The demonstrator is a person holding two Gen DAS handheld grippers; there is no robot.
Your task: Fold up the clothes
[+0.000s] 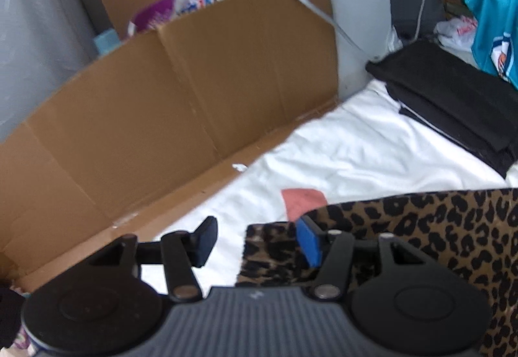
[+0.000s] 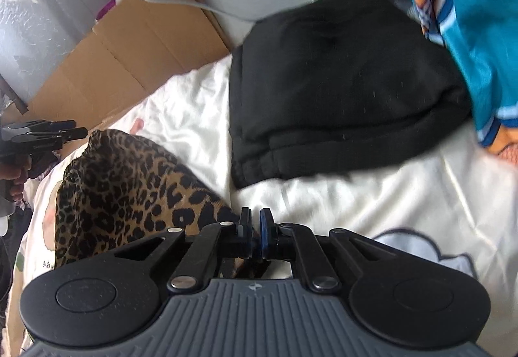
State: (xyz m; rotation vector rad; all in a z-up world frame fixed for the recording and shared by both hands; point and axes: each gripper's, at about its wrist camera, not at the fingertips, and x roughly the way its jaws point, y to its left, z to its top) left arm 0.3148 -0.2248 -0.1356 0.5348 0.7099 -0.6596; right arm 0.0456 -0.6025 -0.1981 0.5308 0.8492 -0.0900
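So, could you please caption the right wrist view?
Right gripper shut beside leopard-print cloth, folded black garment lying beyond.

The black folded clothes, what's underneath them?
The black folded clothes lie on the white bedsheet, which shows all around their near edge. Anything between the pile and the sheet is covered.

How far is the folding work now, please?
Done: the black folded garment lies flat on the white bedsheet. In hand: the leopard-print cloth, pinched by the shut right claw; the left claw is open. Left: the teal printed jersey, unfolded.
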